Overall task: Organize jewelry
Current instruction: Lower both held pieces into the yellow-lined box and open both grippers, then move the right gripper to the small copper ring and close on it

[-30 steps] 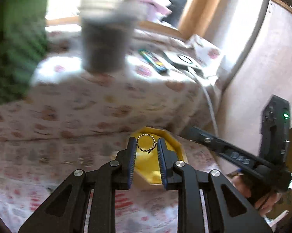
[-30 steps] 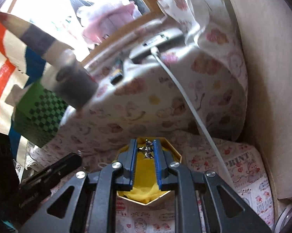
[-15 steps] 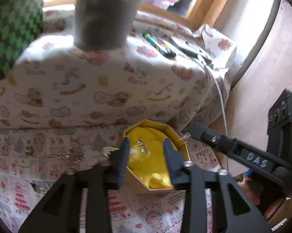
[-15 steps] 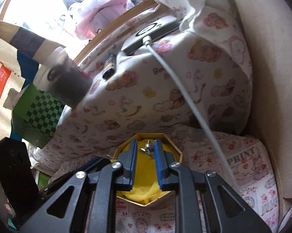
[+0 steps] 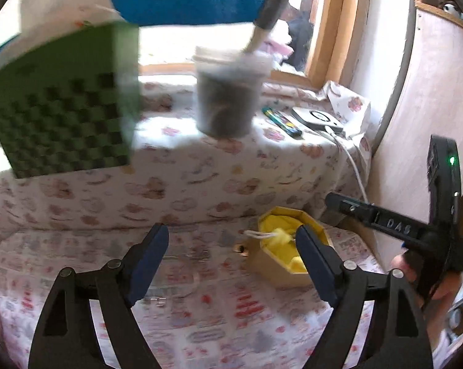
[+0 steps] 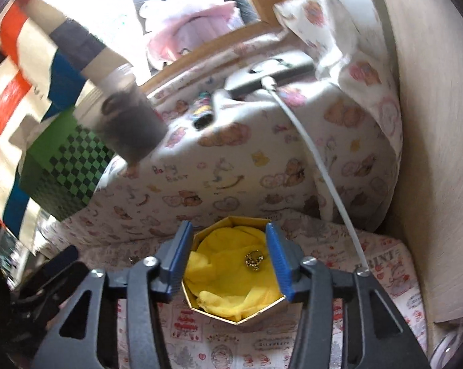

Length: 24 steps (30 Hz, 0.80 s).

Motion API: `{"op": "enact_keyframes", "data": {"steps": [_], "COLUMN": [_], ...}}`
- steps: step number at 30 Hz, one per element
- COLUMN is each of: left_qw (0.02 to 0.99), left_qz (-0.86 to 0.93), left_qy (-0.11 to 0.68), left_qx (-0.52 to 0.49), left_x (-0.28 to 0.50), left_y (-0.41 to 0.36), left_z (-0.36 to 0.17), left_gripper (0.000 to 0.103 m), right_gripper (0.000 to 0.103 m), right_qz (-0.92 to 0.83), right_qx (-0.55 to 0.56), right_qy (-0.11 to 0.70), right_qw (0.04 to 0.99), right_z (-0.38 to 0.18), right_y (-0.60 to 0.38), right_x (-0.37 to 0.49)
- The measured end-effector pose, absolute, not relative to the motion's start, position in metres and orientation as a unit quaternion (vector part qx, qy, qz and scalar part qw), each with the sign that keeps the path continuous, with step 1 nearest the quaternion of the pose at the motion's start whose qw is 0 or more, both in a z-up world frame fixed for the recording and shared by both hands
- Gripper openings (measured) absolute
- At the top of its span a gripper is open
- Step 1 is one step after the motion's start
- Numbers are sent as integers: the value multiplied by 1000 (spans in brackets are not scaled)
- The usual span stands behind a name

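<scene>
An octagonal gold box lined with yellow cloth (image 6: 231,279) sits on the patterned paper; it also shows in the left wrist view (image 5: 288,246). A small gold-and-silver jewelry piece (image 6: 254,258) lies on the cloth inside. My right gripper (image 6: 228,261) is open and empty, its jaws straddling the box just above it. My left gripper (image 5: 231,261) is open wide and empty, left of the box above the paper. Blurred jewelry pieces (image 5: 197,253) lie on the paper between its fingers. The right gripper's body (image 5: 394,224) shows at right.
A raised ledge covered in teddy-print cloth (image 5: 185,178) stands behind the box, holding a dark jar (image 5: 228,98), a green checkered box (image 5: 62,107), a pen (image 5: 282,121) and a white device with a cable (image 6: 311,153). A wall (image 6: 431,123) is close on the right.
Both grippers have opened and let go of their jewelry over the box. The left gripper has pulled back and to the left; the right piece now lies on the yellow cloth.
</scene>
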<state>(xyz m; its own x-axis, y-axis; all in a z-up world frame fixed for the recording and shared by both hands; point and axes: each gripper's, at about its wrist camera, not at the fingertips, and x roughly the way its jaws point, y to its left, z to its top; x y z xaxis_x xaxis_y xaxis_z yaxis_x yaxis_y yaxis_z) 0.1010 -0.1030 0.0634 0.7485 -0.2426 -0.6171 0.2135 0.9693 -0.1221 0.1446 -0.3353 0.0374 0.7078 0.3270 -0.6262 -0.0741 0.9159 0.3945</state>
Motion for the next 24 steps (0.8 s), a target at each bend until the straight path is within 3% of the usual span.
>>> {"op": "enact_keyframes", "data": {"steps": [6,24], "left_qw": [950,956], "left_qz": [-82,-39], "left_qy": [299,291], "left_qx": [-27,17], "left_x": [87,97], "left_y": [-69,-29], "left_z": [65,-19], "left_gripper": [93,95], "right_gripper": [62,67], "right_qz": [104,107], "right_qx": [106,62], "right_qy": [345,337], "right_qw": [927,934], "right_z": [45,24], "right_y": [-302,-247], "right_x": [131,124]}}
